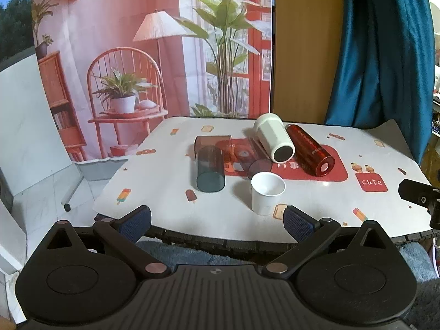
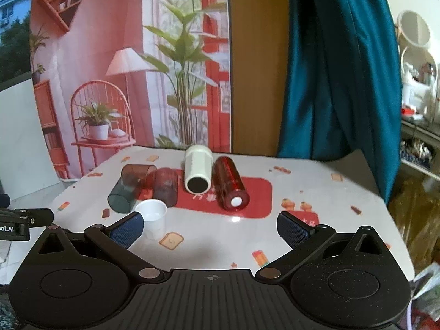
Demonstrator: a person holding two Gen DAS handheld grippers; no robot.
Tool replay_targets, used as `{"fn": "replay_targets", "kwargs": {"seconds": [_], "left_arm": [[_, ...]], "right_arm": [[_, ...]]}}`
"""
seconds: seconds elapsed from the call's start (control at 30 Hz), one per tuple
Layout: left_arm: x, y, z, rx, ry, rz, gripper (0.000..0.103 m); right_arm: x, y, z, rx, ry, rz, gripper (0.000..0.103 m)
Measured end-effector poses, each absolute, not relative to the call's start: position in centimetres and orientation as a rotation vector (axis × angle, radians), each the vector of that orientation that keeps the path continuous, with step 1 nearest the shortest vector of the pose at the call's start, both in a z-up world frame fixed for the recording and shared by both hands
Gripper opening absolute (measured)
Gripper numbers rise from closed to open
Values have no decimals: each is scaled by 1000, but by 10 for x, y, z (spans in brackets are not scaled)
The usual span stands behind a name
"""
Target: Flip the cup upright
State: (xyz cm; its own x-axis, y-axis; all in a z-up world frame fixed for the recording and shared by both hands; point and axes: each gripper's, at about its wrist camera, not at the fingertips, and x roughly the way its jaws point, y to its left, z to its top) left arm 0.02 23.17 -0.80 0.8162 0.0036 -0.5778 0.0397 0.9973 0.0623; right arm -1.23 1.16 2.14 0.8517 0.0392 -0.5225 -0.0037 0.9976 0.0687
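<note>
Several cups lie on their sides on the table: a dark teal translucent one, a brownish one, a reddish translucent one, a white one and a shiny red one. A small white cup stands upright at the front. My left gripper is open and empty, short of the table edge. My right gripper is open and empty above the table's front, its left finger beside the white cup.
The table has a white patterned cloth with a red patch. A printed backdrop hangs behind, a teal curtain at the right. The other gripper's black body shows at the right edge of the left wrist view.
</note>
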Motion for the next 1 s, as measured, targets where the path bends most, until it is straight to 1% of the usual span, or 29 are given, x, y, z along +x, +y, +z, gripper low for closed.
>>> {"fn": "replay_targets", "kwargs": {"seconds": [1.0], "left_arm": [[7,236,-13,47,651,-18,103]], "right_arm": [[-10,14,20,67,565,27,103]]}}
